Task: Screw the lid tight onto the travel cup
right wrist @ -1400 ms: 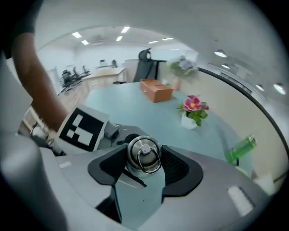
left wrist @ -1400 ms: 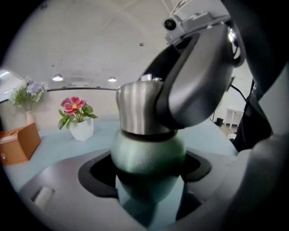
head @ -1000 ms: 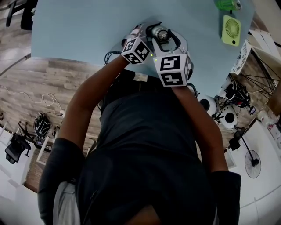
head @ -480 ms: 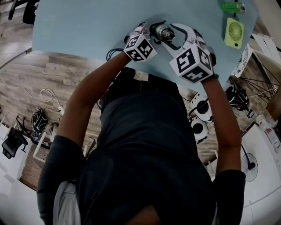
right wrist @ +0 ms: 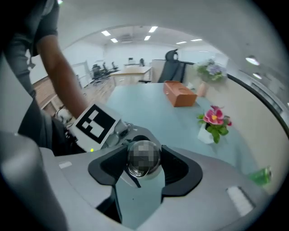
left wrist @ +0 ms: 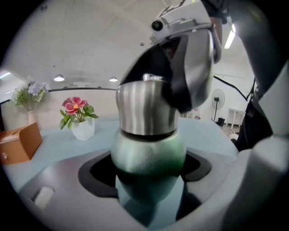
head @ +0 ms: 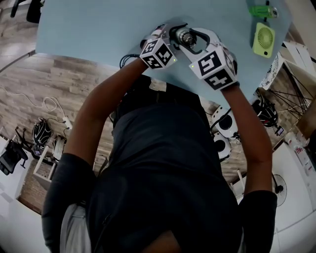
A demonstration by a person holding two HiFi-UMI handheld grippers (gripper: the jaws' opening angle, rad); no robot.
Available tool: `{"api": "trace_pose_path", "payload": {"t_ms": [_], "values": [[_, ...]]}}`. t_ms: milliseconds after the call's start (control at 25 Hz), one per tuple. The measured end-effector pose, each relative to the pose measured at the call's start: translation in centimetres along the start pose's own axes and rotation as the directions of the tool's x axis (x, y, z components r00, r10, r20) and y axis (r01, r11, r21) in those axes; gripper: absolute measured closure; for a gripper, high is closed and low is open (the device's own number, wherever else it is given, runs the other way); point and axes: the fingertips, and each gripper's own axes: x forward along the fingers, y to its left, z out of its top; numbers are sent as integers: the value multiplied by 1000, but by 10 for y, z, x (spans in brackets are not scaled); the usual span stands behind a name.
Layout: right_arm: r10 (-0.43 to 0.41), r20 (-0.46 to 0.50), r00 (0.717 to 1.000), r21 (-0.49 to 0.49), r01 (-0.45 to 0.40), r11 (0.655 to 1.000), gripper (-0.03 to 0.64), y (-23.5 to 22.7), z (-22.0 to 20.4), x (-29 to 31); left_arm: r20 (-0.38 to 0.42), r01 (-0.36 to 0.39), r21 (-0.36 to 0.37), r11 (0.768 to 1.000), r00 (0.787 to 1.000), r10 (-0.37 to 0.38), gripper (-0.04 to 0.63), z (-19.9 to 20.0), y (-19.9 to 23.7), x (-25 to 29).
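A green travel cup (left wrist: pixel 148 153) stands on the light blue table (head: pixel 98 29), close to its near edge. My left gripper (left wrist: pixel 149 189) is shut on the cup's rounded green body, one pad on each side. The steel lid (left wrist: pixel 144 108) sits on top of the cup. My right gripper (right wrist: pixel 144 173) comes steeply down from above and is shut on that lid (right wrist: pixel 143 158), whose shiny top shows between its dark pads. In the head view both grippers meet round the cup (head: pixel 184 37), the left gripper (head: pixel 170 37) on its left and the right gripper (head: pixel 193 42) on its right.
A green hand fan (head: pixel 263 39) and a small green object (head: pixel 261 11) lie at the table's far right. A white pot of pink flowers (left wrist: pixel 81 122), a brown box (left wrist: pixel 18 142) and a vase of pale flowers (left wrist: pixel 29 97) stand farther back.
My right gripper has rolled about the lid, and its marker cube has swung from the middle out to the right. The left gripper and the cup have stayed put.
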Motion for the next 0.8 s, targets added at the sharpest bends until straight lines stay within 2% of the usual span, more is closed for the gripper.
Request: {"api": "trace_pose_path", "payload": {"t_ms": [80, 160, 240, 320, 520, 680, 800], "values": [[-146, 42, 988, 155, 138, 978, 382, -5, 6, -3, -1, -14, -2, 1000, 1000, 14, 163, 0, 1, 0], [-280, 58, 958, 292, 252, 923, 385, -6, 11, -4, 3, -38, -18, 999, 999, 38, 161, -1, 3, -3], [-362, 66, 930, 412, 305, 859, 390, -3, 14, -2, 14, -69, -54, 996, 997, 70, 161, -2, 7, -8], [-383, 71, 921, 466, 308, 829, 390, 0, 13, -1, 15, -84, -67, 994, 996, 85, 161, -3, 8, -10], [-392, 65, 918, 518, 304, 799, 391, -4, 3, -9, -12, -62, -2, 998, 998, 62, 161, 0, 2, -3], [-411, 69, 909, 520, 319, 792, 391, -3, 1, -9, -29, -68, 1, 998, 997, 68, 161, -1, 1, -3], [-404, 87, 911, 537, 299, 789, 390, -9, -1, -9, -49, -51, -5, 999, 998, 51, 161, -2, 3, 1]]}}
